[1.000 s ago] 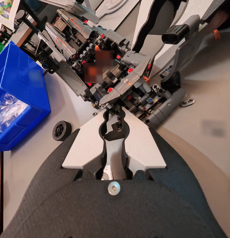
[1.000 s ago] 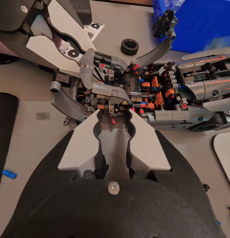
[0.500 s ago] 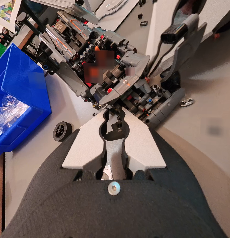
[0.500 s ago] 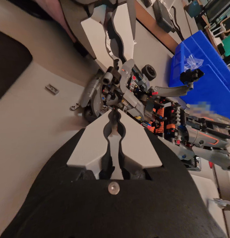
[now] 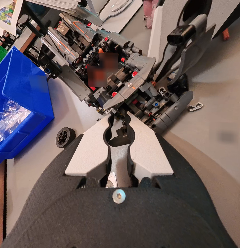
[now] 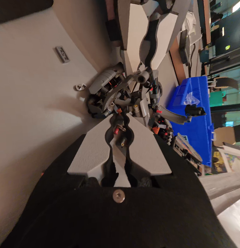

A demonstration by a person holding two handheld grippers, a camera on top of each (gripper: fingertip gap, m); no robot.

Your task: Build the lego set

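1. Two grippers are meeting at one end of the car [image 5: 112,75]. The left gripper [image 5: 118,116] is pinching that near end, fingers almost closed on a thin dark part.
2. The right gripper [image 6: 120,116] is coming at the same end from the side, nearly closed; I cannot tell if it is gripping anything.
3. The car is stretching away from the left gripper toward the bin [image 5: 24,85].
4. A loose wheel [image 5: 65,137] is sitting near the left gripper.

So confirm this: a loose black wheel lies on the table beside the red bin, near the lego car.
Not quite: the bin is blue, not red, as the left wrist view shows. The loose black wheel does lie on the table beside it, near the lego car.
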